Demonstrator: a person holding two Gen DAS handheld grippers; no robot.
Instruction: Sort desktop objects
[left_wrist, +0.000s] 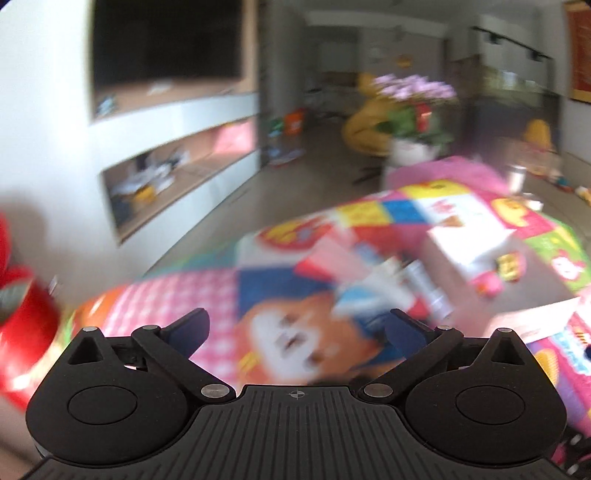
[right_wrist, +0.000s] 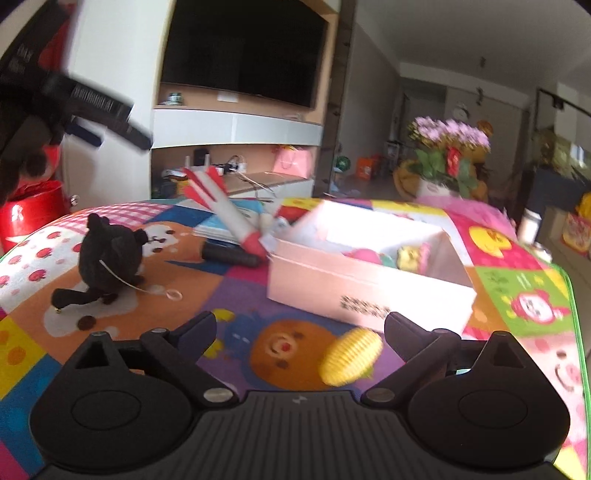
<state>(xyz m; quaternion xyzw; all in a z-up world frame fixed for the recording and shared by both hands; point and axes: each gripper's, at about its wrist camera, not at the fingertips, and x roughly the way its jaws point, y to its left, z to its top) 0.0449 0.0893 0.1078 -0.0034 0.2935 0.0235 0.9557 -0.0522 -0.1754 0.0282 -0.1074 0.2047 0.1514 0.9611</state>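
Observation:
A white cardboard box (right_wrist: 369, 284) stands on the colourful play mat (right_wrist: 236, 291) and holds several small toys. A yellow ribbed corn toy (right_wrist: 351, 356) lies on the mat between my right gripper's (right_wrist: 300, 326) open fingers, nearer the right one. A black plush toy (right_wrist: 107, 262) sits to the left. A white and red rocket toy (right_wrist: 229, 214) leans on a black cylinder (right_wrist: 229, 254) and books behind the box. My left gripper (left_wrist: 298, 325) is open and empty above the mat; its view is blurred. The box (left_wrist: 469, 236) shows at its right.
A red bucket (right_wrist: 33, 218) stands at the mat's left edge, also in the left wrist view (left_wrist: 26, 332). The left gripper (right_wrist: 85, 110) appears blurred at the upper left of the right view. A flower pot (right_wrist: 447, 166) and TV shelf stand beyond the mat.

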